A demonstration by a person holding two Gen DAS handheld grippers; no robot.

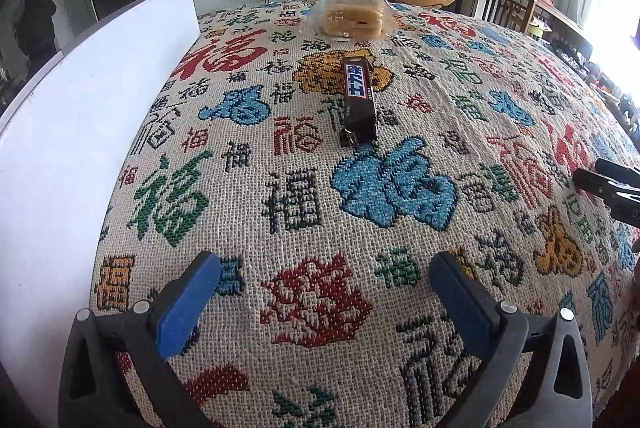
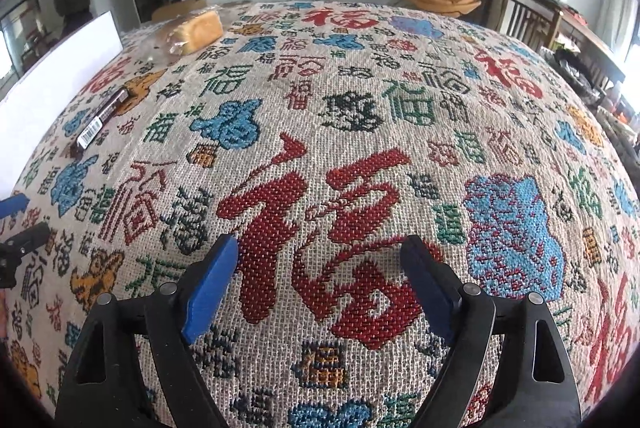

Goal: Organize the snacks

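Hovering low over the woven tablecloth (image 1: pixel 316 211), left gripper (image 1: pixel 324 300) spread wide, blue pads (image 1: pixel 188 304) apart and gripping nothing. Hanging likewise to its right, the right gripper (image 2: pixel 320 280), fingers parted wide over a big red character, also carrying nothing; its tip just poking in at the right edge of the left view.

Lying straight ahead of the left gripper, mid-cloth, well apart from both tools: the chocolate bar (image 1: pixel 358 95), dark wrapper, blue-and-white lettering up, long axis pointing away from the camera. Showing in the right view off to the left, barcode end nearer (image 2: pixel 98 121). Judging it light and fairly stiff, with a slick film wrapper and crimped ends likely giving way under a pinch. Best taking it across the narrow width near the middle, pads on the long sides, squeezing gently to avoid snapping or slipping.

Sitting farther back near the far edge: the bagged bread (image 1: pixel 352 17), clear plastic over soft golden slices (image 2: pixel 192 31). Judging it light, squashy and easily dented, the loose bag slippery; pinching wide and softly looking wiser than clamping hard.

Standing along the left edge: a white board (image 1: pixel 80 115), upright.
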